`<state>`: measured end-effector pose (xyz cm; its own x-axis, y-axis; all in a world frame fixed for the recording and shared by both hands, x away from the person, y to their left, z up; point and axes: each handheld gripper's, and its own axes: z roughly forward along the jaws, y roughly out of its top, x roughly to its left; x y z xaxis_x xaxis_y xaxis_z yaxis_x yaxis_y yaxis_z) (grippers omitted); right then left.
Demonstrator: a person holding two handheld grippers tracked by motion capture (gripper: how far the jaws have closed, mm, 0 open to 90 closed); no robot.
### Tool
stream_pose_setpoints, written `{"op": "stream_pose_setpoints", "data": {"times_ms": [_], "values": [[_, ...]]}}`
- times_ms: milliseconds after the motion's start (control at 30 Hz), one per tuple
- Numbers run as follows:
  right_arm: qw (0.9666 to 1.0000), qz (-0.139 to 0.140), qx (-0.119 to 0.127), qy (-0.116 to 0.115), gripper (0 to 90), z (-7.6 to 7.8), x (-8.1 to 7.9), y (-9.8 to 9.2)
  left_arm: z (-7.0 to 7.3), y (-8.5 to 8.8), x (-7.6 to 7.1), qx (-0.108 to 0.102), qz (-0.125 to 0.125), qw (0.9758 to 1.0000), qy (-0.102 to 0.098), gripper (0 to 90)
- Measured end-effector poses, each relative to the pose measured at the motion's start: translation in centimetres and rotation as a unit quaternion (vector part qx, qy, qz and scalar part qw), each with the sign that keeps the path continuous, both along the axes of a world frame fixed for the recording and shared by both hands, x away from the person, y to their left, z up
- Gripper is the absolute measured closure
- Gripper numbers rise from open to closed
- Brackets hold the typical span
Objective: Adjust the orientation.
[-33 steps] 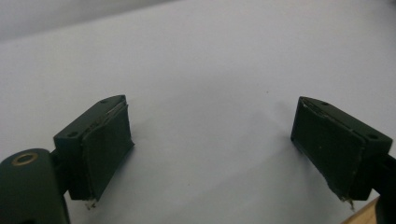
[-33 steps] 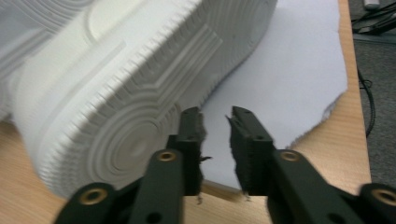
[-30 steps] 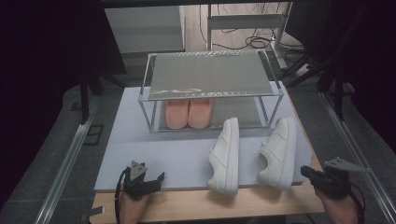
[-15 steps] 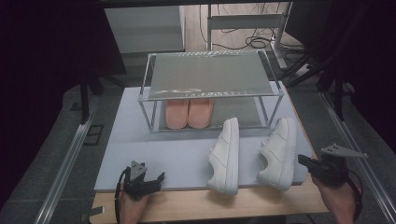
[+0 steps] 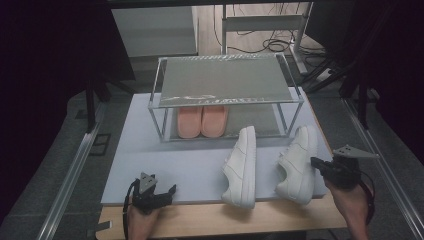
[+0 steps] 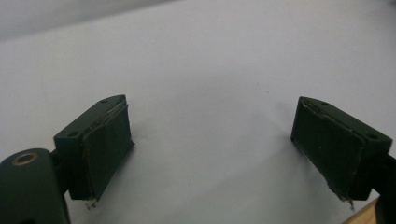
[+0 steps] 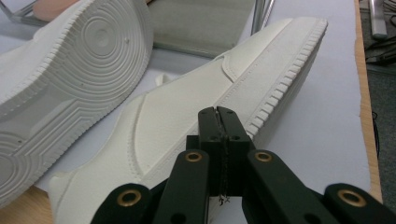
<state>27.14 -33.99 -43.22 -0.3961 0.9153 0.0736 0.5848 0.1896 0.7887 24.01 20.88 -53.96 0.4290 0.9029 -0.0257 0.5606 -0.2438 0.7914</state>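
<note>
Claw [image 7: 219, 116] closed beside unmarked white sneaker [image 7: 196, 116]

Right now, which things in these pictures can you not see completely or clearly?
- Pink slippers, high view: their far ends are hidden by the rack's top shelf.
- Left white sneaker, right gripper view: cut off by the left edge.
- Right white sneaker, right gripper view: the shut right gripper hides its near side.

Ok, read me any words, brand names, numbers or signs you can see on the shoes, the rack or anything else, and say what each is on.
None can be read.
White sneakers: no lettering shows.
Pink slippers: plain.
Rack: no label shows.
</note>
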Motion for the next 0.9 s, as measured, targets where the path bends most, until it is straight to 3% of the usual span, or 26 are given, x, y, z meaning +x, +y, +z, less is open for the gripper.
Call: {"op": "stream_pose_setpoints", "data": {"times_ms": [400,900], "values": [[0.9996,-0.022,0.02,0.0,89.3,-0.5,-0.7,-1.6,0.0,0.0,0.0,0.001,0.001,1.0,0.001,11.7],[0.9977,-0.067,0.011,0.011,89.2,-1.0,-1.8,-4.0,0.0,-0.1,0.0,0.002,0.002,1.0,0.001,11.7]]}}
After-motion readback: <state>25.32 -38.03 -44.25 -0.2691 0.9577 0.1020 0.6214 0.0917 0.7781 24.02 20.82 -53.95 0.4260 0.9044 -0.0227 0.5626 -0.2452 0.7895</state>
